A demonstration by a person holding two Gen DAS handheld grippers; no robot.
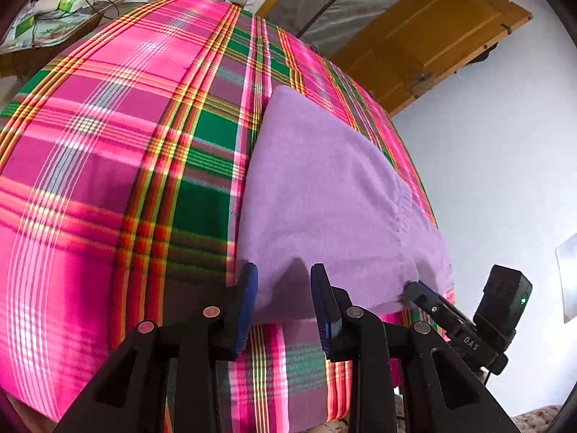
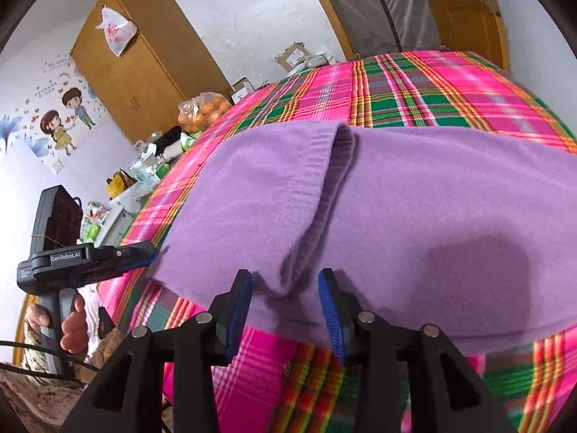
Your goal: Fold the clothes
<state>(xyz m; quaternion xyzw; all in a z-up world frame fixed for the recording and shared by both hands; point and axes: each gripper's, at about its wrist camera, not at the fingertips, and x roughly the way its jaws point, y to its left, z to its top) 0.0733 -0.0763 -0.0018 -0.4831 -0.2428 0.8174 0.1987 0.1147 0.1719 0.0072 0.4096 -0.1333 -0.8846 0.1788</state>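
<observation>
Nearest both cameras, a purple sweater point(image 2: 414, 195) lies folded flat on a bed under a pink-green plaid cover point(image 1: 119, 151), close to the near edge. Left claw point(image 1: 285, 288): blue pads apart, straddling the sweater's near hem, no clamp visible. Right claw point(image 2: 285, 288): jaws apart too, poised over the hem where a ribbed cuff fold ends; cloth sits between the pads but they don't press it. A hand point(image 2: 72, 324) grips the left tool's handle off the bed's near corner. Left of the sweater, the plaid cover is bare and wide. Sweater's right side runs close to the bed edge by a white wall point(image 1: 487, 166). Further back: cluttered side table point(image 2: 144, 176), bag of oranges point(image 2: 203, 110), wooden wardrobe point(image 2: 144, 57), wooden door point(image 1: 432, 32).
</observation>
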